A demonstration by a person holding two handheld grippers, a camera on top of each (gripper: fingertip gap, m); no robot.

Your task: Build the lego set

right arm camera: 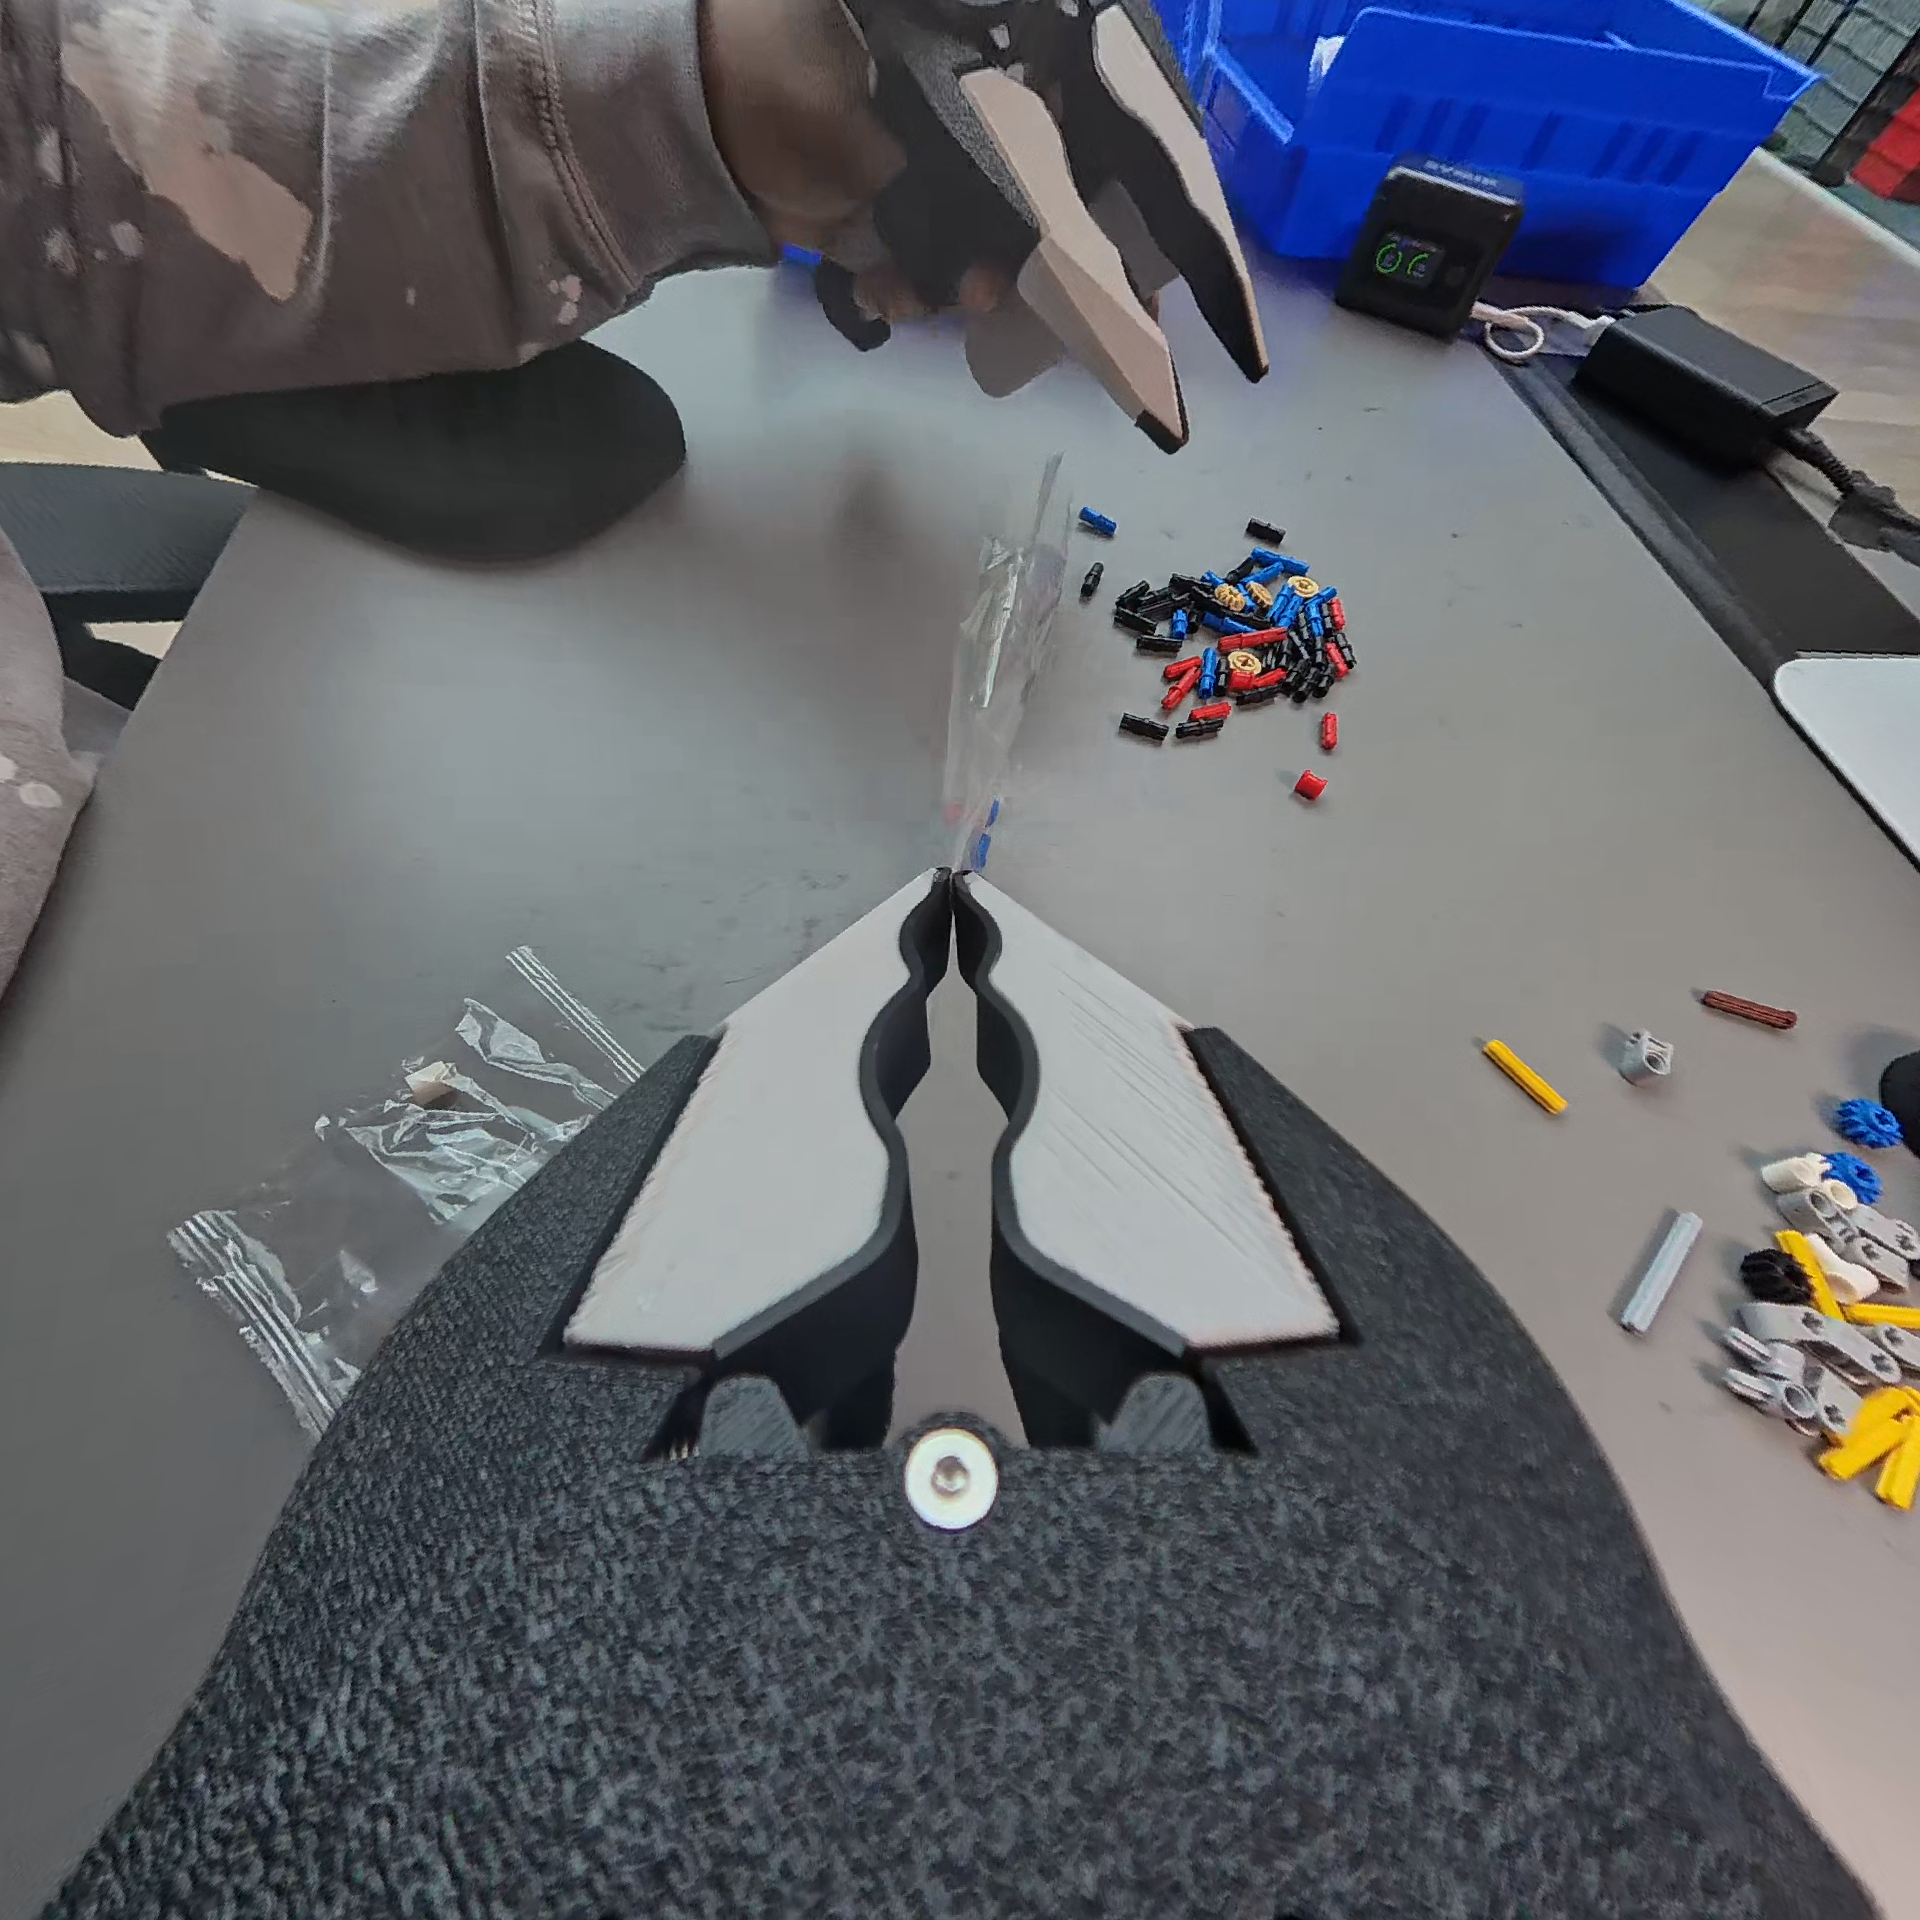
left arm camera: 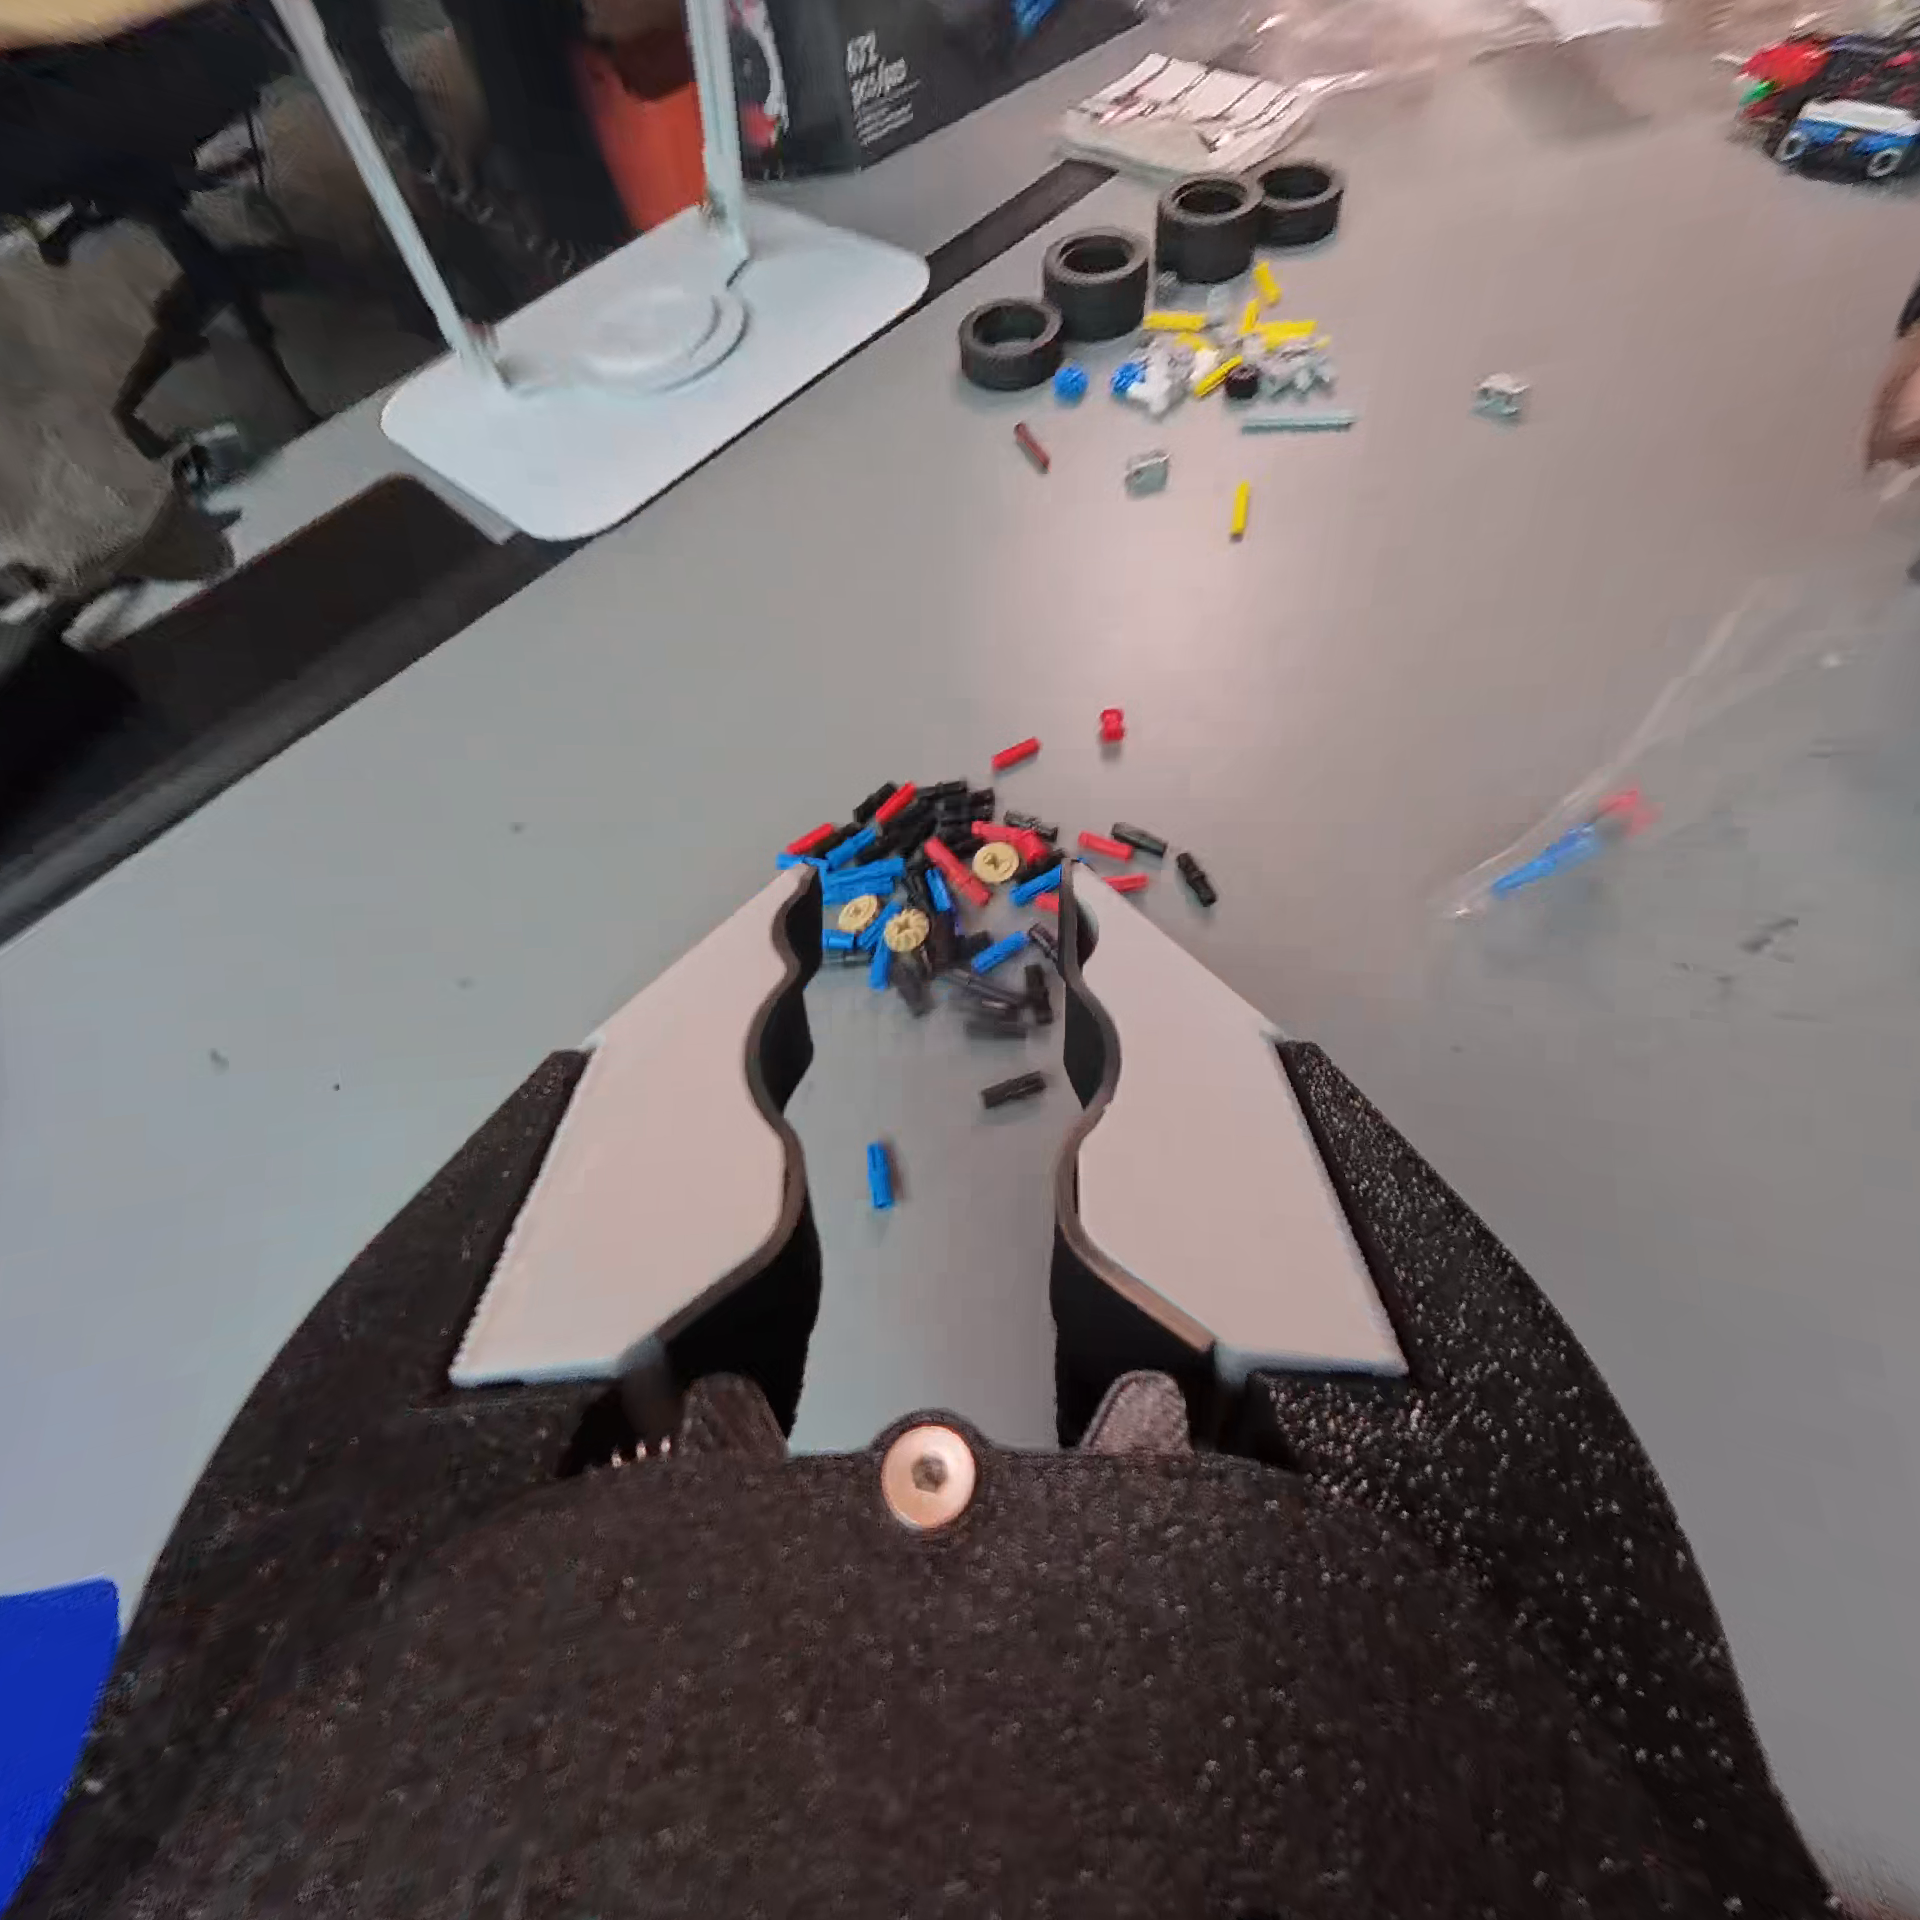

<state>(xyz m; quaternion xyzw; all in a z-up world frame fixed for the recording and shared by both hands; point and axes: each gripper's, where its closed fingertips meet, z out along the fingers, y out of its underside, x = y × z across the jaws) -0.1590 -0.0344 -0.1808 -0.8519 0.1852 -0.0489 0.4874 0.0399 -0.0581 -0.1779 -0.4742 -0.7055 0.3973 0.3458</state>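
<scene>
A pile of small red, blue and black lego pins with tan gears (left arm camera: 940, 894) lies on the grey table; it also shows in the right wrist view (right arm camera: 1242, 639). My left gripper (left arm camera: 935, 883) is open and empty, hovering over the near side of the pile; it also shows from afar in the right wrist view (right arm camera: 1216, 405). My right gripper (right arm camera: 951, 878) is shut on the edge of a clear plastic bag (right arm camera: 1003, 665) with a few blue and red pins left inside. The bag hangs blurred in the left wrist view (left arm camera: 1590, 831).
Black tyres (left arm camera: 1096, 281) and a heap of yellow, grey and blue parts (left arm camera: 1226, 353) lie farther off, also in the right wrist view (right arm camera: 1839, 1309). Empty bags (right arm camera: 416, 1164) lie at left. A blue bin (right arm camera: 1507, 125), small black device (right arm camera: 1429, 244), lamp base (left arm camera: 665, 364), booklet (left arm camera: 1184, 109) and a part-built model (left arm camera: 1829, 104) stand around. Spacing between my two grippers at the tips: around 20 cm. Between my right fingertips and the part-built model (left arm camera: 1829, 104) there is roughly 35 cm.
</scene>
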